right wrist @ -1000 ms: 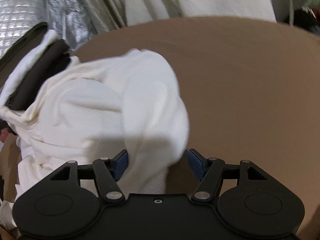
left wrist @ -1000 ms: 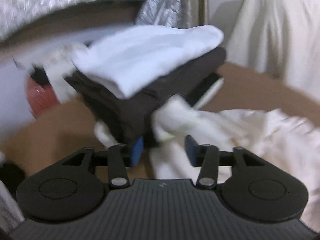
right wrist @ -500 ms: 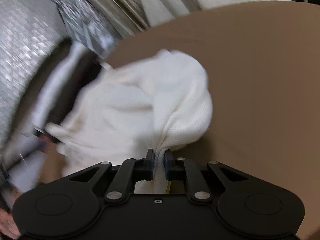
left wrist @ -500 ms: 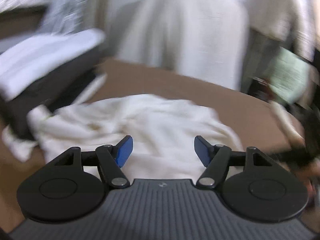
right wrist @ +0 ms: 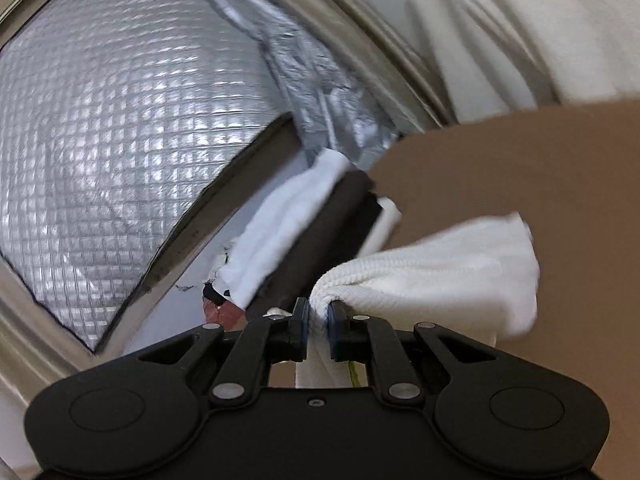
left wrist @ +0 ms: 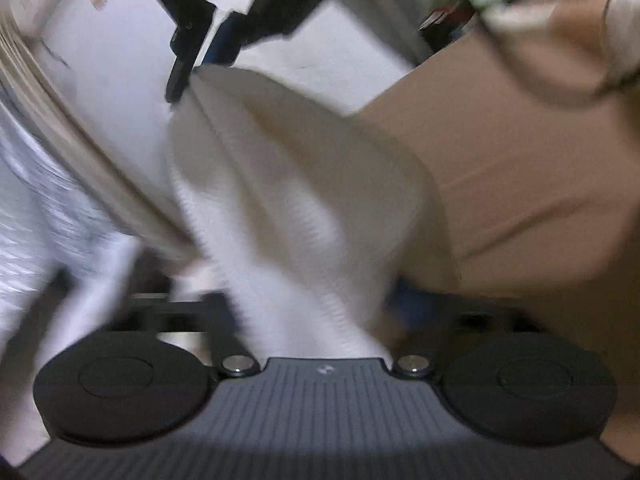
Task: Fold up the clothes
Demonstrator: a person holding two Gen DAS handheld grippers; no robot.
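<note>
A cream ribbed garment (right wrist: 440, 264) hangs lifted over the brown table (right wrist: 520, 180). My right gripper (right wrist: 318, 312) is shut on a bunched edge of it. In the blurred left wrist view the same garment (left wrist: 304, 200) stretches from the right gripper (left wrist: 192, 80) at the upper left down to my left gripper (left wrist: 312, 304). The left jaws are closing with the cloth between them. The cloth covers most of both left fingers, and the pads still look apart.
A stack of folded clothes, white (right wrist: 288, 232) over dark (right wrist: 328, 248), sits at the table's left edge by a silver quilted sheet (right wrist: 120, 140). Something draped in white cloth (right wrist: 500, 20) stands behind the table. Bare table (left wrist: 520, 180) lies to the right.
The right gripper shut on the garment's edge and lifted it. The left gripper swung away from the folded stack, rolled, and came to the hanging cloth, which now lies between its jaws.
</note>
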